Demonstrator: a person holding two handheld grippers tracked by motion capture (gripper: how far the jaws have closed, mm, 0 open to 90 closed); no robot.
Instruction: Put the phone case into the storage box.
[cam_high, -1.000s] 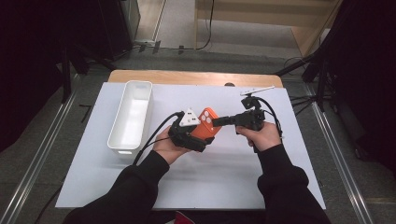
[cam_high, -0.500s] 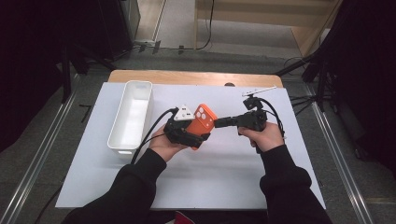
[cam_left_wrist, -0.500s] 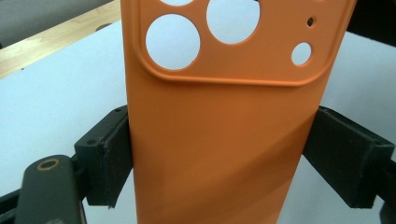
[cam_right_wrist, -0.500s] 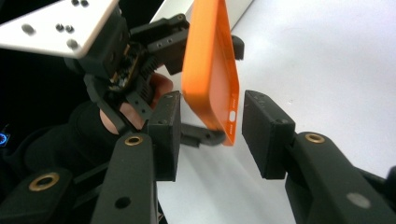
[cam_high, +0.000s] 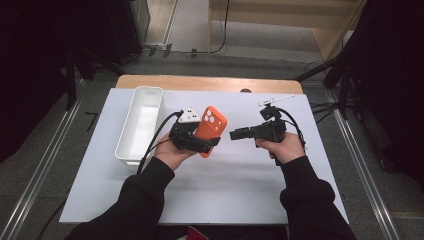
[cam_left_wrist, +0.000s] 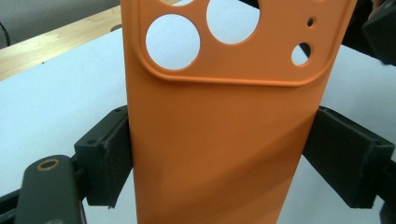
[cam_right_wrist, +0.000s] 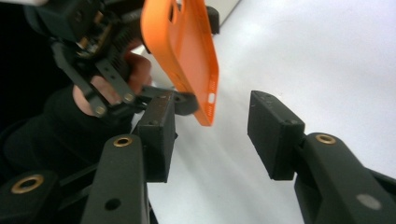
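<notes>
orange phone case held up in the left gripper, right gripper open beside it

the orange phone case is off the table, clamped across its width by the left gripper, whose two black pads press on its long edges below the camera cut-out. in the high view the case tilts up over the middle of the white table cover, its round lens holes toward the far end. the person's left hand carries that gripper.

the right gripper stands just beside the case with its jaws spread and nothing between them; the case's lower corner hangs in front of the gap, not yet inside it. the right hand holds it level, pointing toward the case.

a white bin lies to the left on the cover, apart from both grippers, and looks empty. a wooden table edge shows beyond the cover.

what could go wrong, as a judgement: the case is thin and soft-looking, so a squeeze across its width may bow it and let it pop out of the pads. if the right gripper closes on the corner alone, the case could twist or pivot between the two holds. if the left lets go before the right has a firm hold, it would drop.

no brand, label or writing can be read on the case, the grippers or the bin.
</notes>
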